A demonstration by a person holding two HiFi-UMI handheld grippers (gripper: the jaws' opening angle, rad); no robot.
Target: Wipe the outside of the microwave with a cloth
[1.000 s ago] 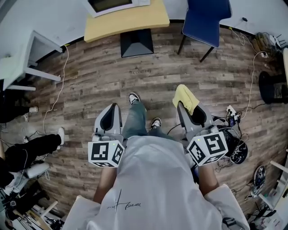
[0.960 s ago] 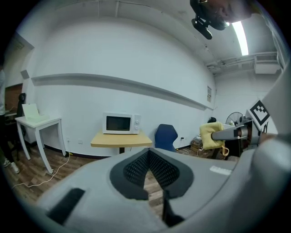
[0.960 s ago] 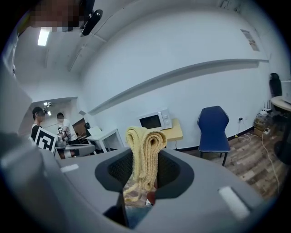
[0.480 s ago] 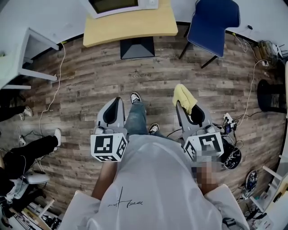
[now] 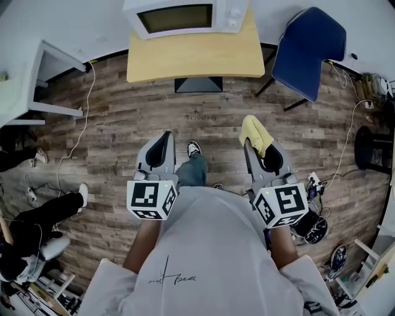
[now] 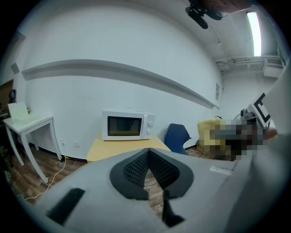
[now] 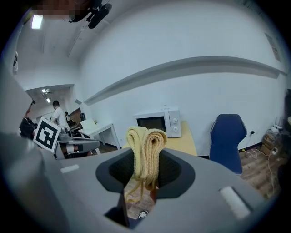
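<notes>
My right hand-held gripper [image 5: 258, 148] clamps the soft, limp cloth [image 7: 146, 148] at its fold; left hand-held gripper [image 6: 148, 157] closed, empty; microwave [image 5: 188, 17] well ahead.

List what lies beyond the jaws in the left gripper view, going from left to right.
white side table → microwave → blue chair → yellow cloth

your right gripper [image 7: 145, 169] has its jaws closed on a folded yellow cloth [image 7: 146, 148], which stands upright between them. ahead, the white microwave [image 7: 159, 123] sits on a pale wooden table [image 7: 187, 140], with a blue chair [image 7: 227, 136] just beside it.
</notes>
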